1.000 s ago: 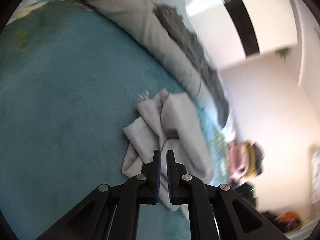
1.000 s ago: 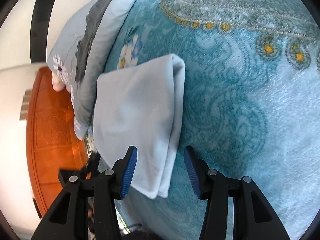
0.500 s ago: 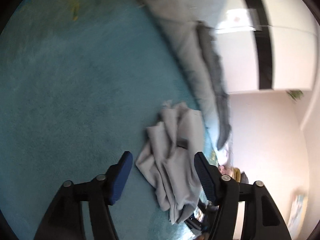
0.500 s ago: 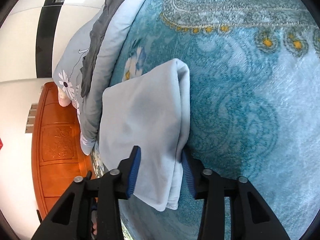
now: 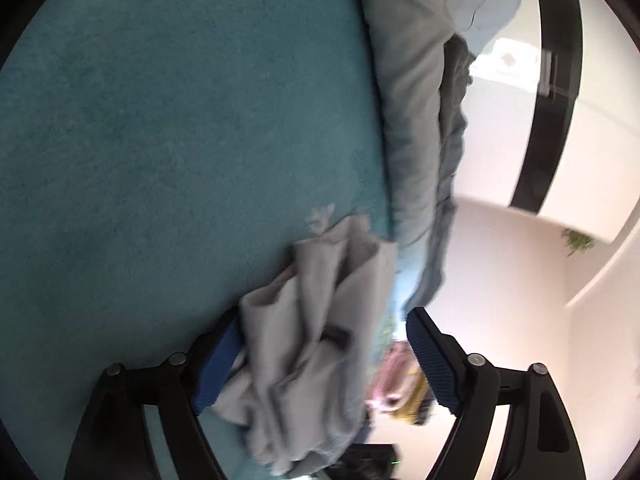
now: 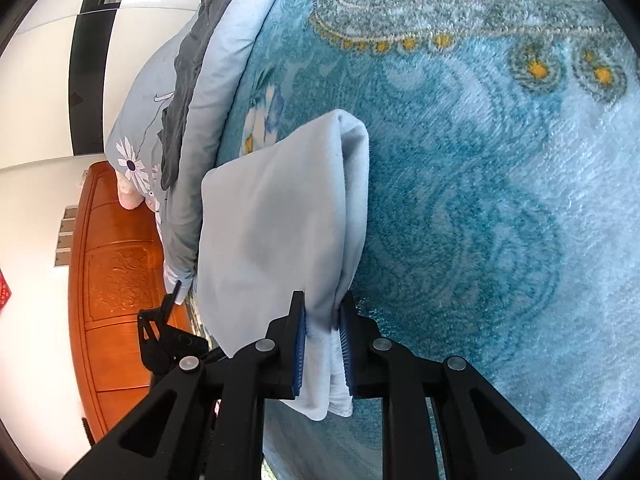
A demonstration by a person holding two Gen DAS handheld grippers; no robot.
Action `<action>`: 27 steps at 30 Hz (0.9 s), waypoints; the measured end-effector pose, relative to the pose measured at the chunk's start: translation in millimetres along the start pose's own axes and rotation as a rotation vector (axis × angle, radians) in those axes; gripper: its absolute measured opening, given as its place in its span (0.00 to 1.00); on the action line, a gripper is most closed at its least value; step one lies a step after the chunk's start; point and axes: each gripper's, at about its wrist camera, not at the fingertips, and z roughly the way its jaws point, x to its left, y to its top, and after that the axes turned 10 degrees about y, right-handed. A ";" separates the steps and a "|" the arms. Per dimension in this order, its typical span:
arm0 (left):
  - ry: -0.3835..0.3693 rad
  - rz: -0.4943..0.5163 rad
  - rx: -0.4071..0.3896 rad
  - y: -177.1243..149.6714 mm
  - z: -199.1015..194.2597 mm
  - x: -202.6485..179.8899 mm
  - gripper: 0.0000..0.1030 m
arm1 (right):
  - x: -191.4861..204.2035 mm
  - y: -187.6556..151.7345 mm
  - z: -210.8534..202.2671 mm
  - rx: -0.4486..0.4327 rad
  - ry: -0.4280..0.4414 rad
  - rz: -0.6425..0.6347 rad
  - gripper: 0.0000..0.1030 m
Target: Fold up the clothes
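Note:
A crumpled grey garment lies on the teal blanket near the bed's edge. My left gripper is around it, its jaws still opening wide; the left blue pad touches the cloth, the right pad stands clear of it. In the right wrist view a folded pale blue garment rests on the patterned teal blanket. My right gripper is closing on the folded edge, and both pads pinch the layers.
A rolled grey-blue duvet with a dark garment on it runs along the bed's edge. An orange wooden cabinet stands beside the bed. White walls and a black-trimmed panel lie beyond.
My left gripper went from shut to wide open, rolled, and dropped closer over the crumpled grey garment. My right gripper closed from open onto the folded garment's edge.

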 end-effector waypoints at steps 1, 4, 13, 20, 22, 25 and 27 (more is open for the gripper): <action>0.000 -0.004 0.007 1.7 2.9 -2.1 0.86 | -0.5 0.2 -0.1 0.002 0.003 0.002 0.16; 0.068 0.076 0.024 0.9 15.1 -22.3 0.87 | -2.6 0.2 -1.2 0.006 0.014 0.013 0.16; 0.304 0.204 0.009 -9.5 41.7 -58.6 0.75 | 5.6 -0.5 -1.9 -0.010 -0.016 0.004 0.16; 0.382 0.194 -0.052 -24.7 25.1 -53.1 0.17 | 20.2 2.6 3.8 -0.014 -0.021 -0.008 0.11; 0.376 0.201 -0.070 -33.6 16.6 -55.5 0.15 | 26.5 7.2 2.0 -0.008 -0.009 -0.011 0.09; 0.359 0.229 -0.083 -53.4 0.6 -65.0 0.13 | 41.6 20.7 -10.0 0.010 0.017 -0.049 0.07; 0.343 0.255 -0.081 -67.3 -10.2 -70.6 0.13 | 52.6 33.1 -24.2 0.027 0.035 -0.075 0.06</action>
